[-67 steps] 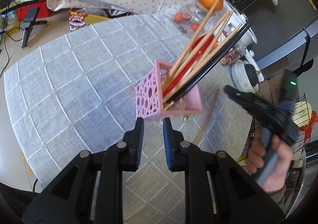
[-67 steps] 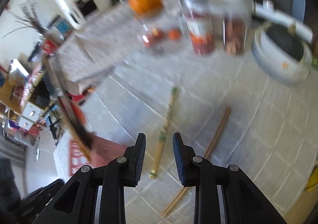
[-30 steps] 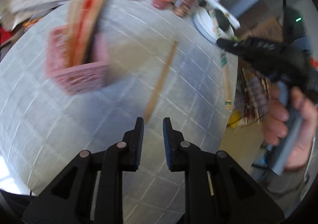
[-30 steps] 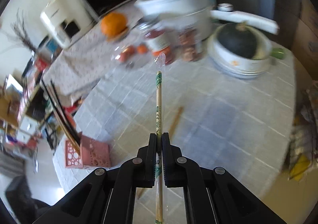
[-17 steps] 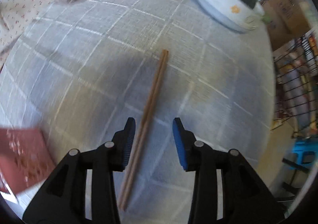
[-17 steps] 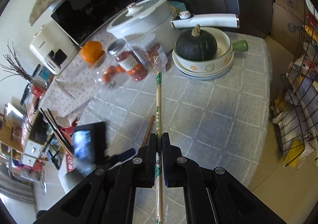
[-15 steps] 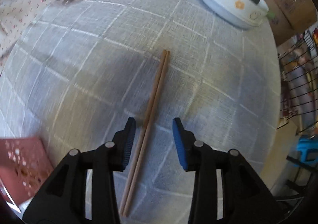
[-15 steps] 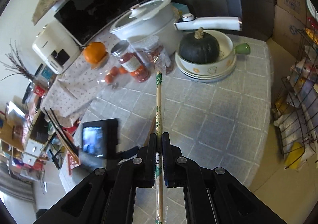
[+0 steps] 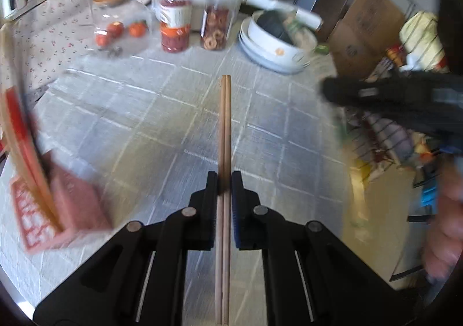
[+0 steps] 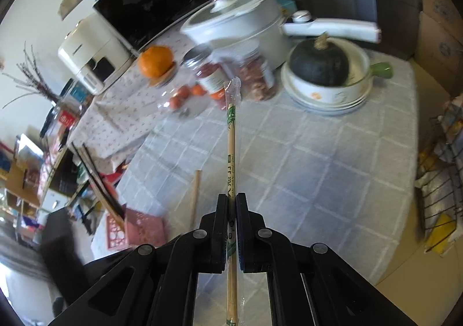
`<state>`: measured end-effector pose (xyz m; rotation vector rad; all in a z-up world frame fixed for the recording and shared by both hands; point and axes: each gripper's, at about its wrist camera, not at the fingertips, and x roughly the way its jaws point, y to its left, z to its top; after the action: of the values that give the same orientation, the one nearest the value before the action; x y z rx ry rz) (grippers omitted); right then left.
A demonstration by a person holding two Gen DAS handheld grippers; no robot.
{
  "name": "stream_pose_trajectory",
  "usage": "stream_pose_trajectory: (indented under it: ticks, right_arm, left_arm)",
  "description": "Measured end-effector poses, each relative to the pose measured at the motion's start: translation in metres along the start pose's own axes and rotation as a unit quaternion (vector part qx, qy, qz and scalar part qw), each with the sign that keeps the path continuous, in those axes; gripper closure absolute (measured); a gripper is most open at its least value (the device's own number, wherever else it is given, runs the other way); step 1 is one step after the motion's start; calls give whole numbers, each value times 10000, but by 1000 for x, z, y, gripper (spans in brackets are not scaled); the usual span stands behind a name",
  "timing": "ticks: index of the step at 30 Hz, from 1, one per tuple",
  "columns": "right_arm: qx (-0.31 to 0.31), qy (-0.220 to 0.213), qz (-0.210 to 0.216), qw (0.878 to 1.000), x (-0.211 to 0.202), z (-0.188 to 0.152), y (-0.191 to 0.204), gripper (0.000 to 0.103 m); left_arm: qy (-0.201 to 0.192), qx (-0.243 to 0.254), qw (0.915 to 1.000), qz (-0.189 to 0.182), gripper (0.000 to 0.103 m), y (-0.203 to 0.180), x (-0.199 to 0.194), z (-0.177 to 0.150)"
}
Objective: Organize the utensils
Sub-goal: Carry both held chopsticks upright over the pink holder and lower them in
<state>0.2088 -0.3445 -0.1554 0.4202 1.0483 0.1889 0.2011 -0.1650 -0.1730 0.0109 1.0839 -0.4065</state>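
Observation:
My left gripper (image 9: 224, 181) is shut on a pair of brown wooden chopsticks (image 9: 225, 123) that point straight ahead above the checked tablecloth. The pink lattice utensil holder (image 9: 55, 210), with several chopsticks standing in it, is at the lower left, blurred. My right gripper (image 10: 232, 204) is shut on a pair of wrapped disposable chopsticks (image 10: 231, 146) with green print, held above the table. In the right wrist view the pink holder (image 10: 139, 229) sits at the lower left, and the brown chopsticks (image 10: 195, 195) show next to it.
At the table's far side stand jars (image 9: 176, 25), a clear container with tomatoes (image 9: 118, 30) and an orange on top, a white pot (image 10: 237, 27), and stacked bowls holding a dark squash (image 10: 318, 65). A wire rack (image 10: 439, 175) stands off the table's right edge.
My left gripper has closed on the brown chopsticks, which lay on the cloth between open fingers half a second ago. The right gripper keeps its hold on the wrapped chopsticks.

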Motion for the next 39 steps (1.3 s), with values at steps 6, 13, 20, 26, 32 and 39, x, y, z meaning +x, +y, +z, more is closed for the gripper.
stream_pose_trajectory:
  ticks: [6, 13, 20, 26, 32, 39]
  right_arm:
    - [-325, 190, -36, 9993, 21, -6, 27, 98]
    - [-741, -513, 443, 9949, 7, -10, 75, 98]
    - [-1275, -1479, 1040, 9752, -8, -30, 131, 97]
    - [-1391, -1757, 1256, 9664, 7, -39, 152, 97]
    - [-1491, -1882, 1245, 9627, 19, -43, 163, 97]
    - [-1563, -2021, 1453, 9558, 27, -42, 171, 96]
  left_arm:
    - [-532, -333, 9979, -159, 93, 33, -60, -15]
    - [-1982, -1096, 9735, -321, 93, 113, -117, -7]
    - [-2910, -1328, 9473, -155, 92, 150, -98, -4]
    - [-3224, -1304, 9375, 132, 92, 162, -87, -9]
    - [-3477, -1236, 9291, 223, 92, 159, -96, -11]
    - [-3639, -1160, 9232, 429, 92, 156, -101, -15]
